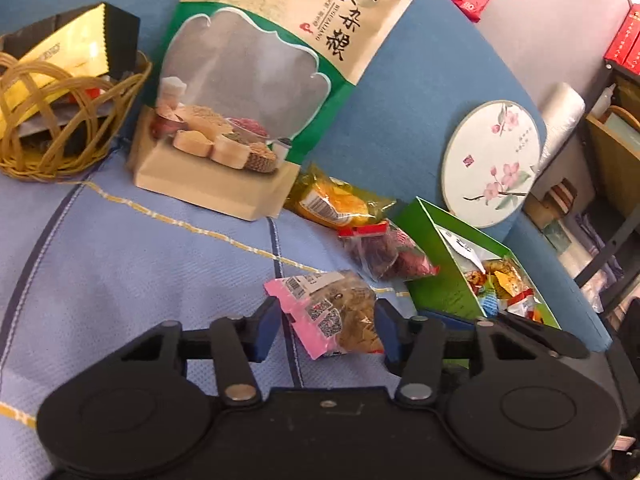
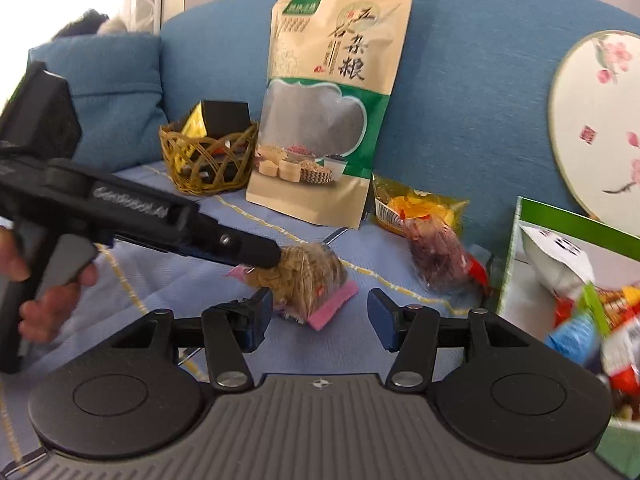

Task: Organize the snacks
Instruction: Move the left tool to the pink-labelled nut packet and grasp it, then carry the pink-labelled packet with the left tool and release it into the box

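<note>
A pink-edged snack packet (image 1: 334, 312) lies on the blue sofa seat, also in the right wrist view (image 2: 308, 280). My left gripper (image 1: 326, 330) is open with its jaws around the packet, not closed on it. My right gripper (image 2: 320, 320) is open and empty just in front of the packet. A green box (image 1: 444, 264) with several small snacks stands to the right, also in the right wrist view (image 2: 516, 264). A dark red packet (image 1: 380, 254) and a yellow packet (image 1: 340, 202) lie between box and pouch.
A large grain pouch (image 1: 264, 92) leans on the sofa back. A wicker basket (image 1: 60, 136) with packets stands at the left. A round painted fan (image 1: 492, 164) leans at the right. A shelf (image 1: 616, 140) stands beyond the sofa.
</note>
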Action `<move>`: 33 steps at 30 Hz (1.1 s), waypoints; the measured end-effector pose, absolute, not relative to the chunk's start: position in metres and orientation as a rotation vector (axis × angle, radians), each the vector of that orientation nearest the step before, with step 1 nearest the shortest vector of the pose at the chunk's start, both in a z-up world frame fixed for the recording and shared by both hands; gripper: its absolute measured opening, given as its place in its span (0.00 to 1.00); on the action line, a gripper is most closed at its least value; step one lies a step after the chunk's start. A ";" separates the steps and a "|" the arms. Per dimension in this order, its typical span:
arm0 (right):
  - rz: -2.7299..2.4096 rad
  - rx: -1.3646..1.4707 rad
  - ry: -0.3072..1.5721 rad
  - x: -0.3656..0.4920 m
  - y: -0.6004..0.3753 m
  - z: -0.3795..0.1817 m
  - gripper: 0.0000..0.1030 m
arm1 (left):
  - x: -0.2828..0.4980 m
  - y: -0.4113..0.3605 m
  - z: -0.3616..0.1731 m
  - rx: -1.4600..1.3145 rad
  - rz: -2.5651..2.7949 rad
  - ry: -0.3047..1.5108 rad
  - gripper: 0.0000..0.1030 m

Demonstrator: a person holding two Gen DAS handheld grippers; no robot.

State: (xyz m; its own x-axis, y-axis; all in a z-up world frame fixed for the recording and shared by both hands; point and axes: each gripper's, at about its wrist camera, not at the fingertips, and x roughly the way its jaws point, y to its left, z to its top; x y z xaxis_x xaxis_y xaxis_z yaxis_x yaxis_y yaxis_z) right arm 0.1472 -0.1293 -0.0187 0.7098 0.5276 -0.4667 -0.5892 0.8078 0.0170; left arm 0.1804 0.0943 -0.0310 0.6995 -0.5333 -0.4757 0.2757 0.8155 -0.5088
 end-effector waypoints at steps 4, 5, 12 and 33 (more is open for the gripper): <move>0.619 -0.147 0.488 0.159 -0.123 -0.030 0.61 | 0.191 0.091 -0.041 -0.431 -0.467 0.677 0.45; 0.628 -0.146 0.503 0.162 -0.121 -0.033 0.39 | 0.193 0.090 -0.044 -0.430 -0.471 0.688 0.41; 0.613 -0.153 0.505 0.147 -0.124 -0.034 0.20 | 0.181 0.077 -0.048 -0.385 -0.507 0.719 0.31; 0.560 -0.145 0.492 0.090 -0.140 -0.032 0.39 | 0.133 0.065 -0.043 -0.347 -0.484 0.659 0.84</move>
